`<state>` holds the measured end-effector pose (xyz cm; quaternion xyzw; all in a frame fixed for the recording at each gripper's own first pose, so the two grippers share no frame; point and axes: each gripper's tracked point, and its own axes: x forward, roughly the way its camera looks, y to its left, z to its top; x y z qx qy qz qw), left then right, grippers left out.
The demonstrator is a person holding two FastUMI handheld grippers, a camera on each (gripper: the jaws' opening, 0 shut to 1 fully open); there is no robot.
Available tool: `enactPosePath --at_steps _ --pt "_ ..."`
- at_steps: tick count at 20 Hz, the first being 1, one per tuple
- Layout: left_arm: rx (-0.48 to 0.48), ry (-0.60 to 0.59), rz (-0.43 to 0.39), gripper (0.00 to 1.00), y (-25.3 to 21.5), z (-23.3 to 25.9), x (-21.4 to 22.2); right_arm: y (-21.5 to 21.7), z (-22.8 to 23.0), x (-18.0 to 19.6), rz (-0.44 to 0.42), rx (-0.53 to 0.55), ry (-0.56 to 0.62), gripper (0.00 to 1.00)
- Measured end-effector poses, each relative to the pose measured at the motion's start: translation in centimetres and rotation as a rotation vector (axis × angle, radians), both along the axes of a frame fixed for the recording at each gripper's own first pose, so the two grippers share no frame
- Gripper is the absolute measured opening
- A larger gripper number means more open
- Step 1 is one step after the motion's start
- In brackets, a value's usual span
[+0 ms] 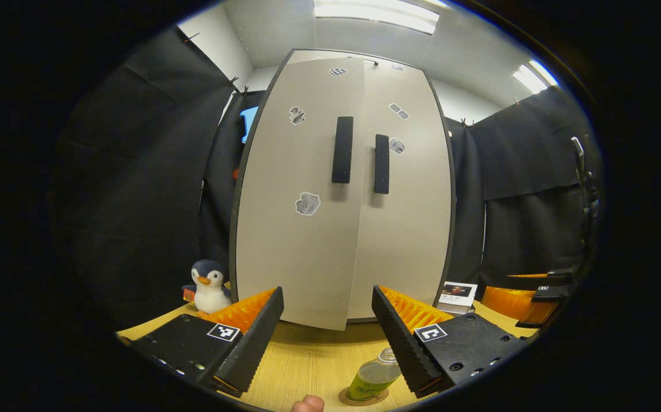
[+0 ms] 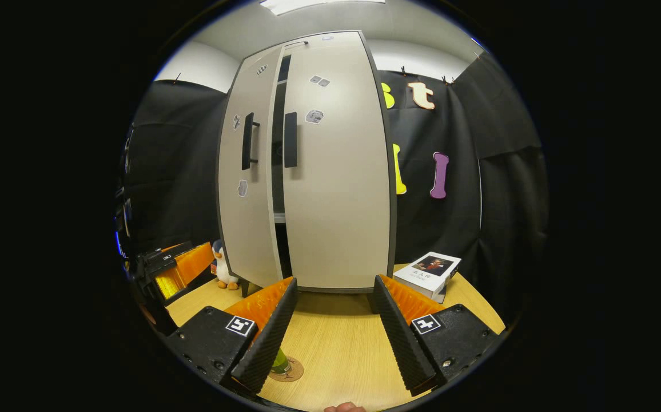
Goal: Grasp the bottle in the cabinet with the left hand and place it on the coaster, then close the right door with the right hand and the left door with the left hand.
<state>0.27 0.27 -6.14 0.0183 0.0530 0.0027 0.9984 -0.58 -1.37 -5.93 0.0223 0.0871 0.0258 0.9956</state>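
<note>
A clear bottle [image 1: 373, 377] of green drink stands upright on the round cork coaster [image 1: 359, 399] on the table, just in front of my left gripper [image 1: 327, 337], which is open and holds nothing. The cabinet's left door [image 1: 302, 194] stands slightly ajar, its edge out in front of the right door [image 1: 405, 217]. In the right gripper view the right door [image 2: 336, 189] lies flush and a dark gap shows beside the left door [image 2: 250, 200]. My right gripper [image 2: 333, 332] is open and empty, with the bottle [image 2: 279, 361] and coaster [image 2: 289, 371] partly behind its left finger.
A plush penguin [image 1: 209, 289] sits left of the cabinet and a white book [image 2: 430, 274] lies to its right. The wooden table [image 2: 342, 343] stretches between the grippers and the cabinet. Black cloth walls close in on both sides.
</note>
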Motion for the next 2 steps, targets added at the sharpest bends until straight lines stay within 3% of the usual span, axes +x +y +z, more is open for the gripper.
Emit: enactPosePath --at_steps 2 --pt "0.001 0.003 0.002 0.95 -0.02 -0.16 0.01 -0.06 0.17 -0.11 -0.004 -0.003 -0.001 0.82"
